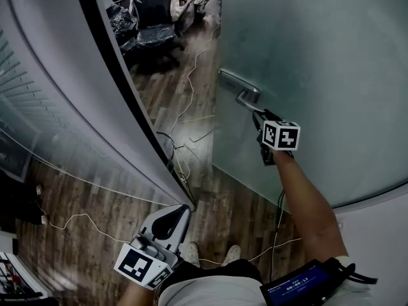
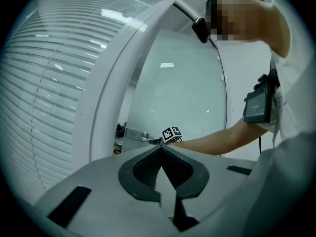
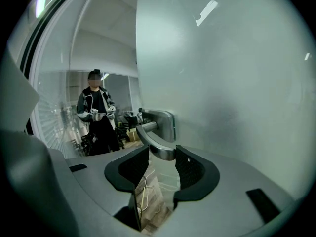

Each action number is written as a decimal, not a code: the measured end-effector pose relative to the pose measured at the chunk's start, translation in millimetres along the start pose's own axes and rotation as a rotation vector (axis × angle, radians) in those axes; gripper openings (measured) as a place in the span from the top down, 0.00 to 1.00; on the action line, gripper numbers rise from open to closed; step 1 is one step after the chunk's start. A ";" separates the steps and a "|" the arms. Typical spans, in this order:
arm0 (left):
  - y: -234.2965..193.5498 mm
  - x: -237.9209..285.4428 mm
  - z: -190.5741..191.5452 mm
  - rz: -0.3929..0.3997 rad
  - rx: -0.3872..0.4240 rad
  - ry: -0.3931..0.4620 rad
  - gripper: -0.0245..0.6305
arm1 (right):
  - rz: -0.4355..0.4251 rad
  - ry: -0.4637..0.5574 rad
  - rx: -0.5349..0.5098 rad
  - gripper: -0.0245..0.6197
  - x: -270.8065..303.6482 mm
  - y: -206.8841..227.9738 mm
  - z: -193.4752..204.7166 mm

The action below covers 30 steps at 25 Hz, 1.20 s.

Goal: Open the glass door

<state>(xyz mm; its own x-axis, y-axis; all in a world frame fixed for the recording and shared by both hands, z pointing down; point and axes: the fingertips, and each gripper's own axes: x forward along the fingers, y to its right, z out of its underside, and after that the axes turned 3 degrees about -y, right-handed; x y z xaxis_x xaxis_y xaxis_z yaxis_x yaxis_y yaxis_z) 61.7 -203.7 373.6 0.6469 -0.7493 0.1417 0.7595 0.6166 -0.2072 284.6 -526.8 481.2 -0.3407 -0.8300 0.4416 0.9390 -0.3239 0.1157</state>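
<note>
The frosted glass door (image 1: 319, 56) stands ajar, with a gap between its edge and the dark frame (image 1: 118, 88). Its metal lever handle (image 1: 245, 94) sticks out near the door's edge. My right gripper (image 1: 258, 115) is at the end of that lever. In the right gripper view the lever's tip (image 3: 158, 144) lies between the two pads, and my right gripper (image 3: 162, 154) is shut on it. My left gripper (image 1: 182, 210) hangs low by my waist, away from the door. In the left gripper view my left gripper (image 2: 161, 148) is shut with nothing in it.
A curved glass wall with blinds (image 1: 44, 113) runs along the left. Cables (image 1: 185, 107) trail over the wood floor through the doorway. Office chairs wrapped in dark plastic (image 1: 150, 18) stand beyond it. A person (image 3: 98, 117) stands inside the room, facing the door.
</note>
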 end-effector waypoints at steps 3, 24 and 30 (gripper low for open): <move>-4.4 0.1 -0.7 -0.007 0.006 -0.004 0.96 | 0.029 -0.019 -0.008 0.70 7.8 11.7 -4.3; 10.9 12.2 -1.4 0.048 0.012 0.011 0.96 | -0.007 0.184 -0.062 0.72 -119.8 -21.7 -35.7; 18.6 14.8 -6.3 0.082 0.029 0.012 0.96 | -0.056 0.267 -0.068 0.85 -186.0 -63.4 -43.9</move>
<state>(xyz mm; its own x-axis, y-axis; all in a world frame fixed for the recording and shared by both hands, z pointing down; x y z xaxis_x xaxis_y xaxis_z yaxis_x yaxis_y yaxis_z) 84.9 -204.8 365.8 0.7065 -0.6985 0.1137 0.7056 0.6829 -0.1892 286.4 -371.8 352.7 -0.4005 -0.8975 0.1847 0.9162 -0.3945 0.0697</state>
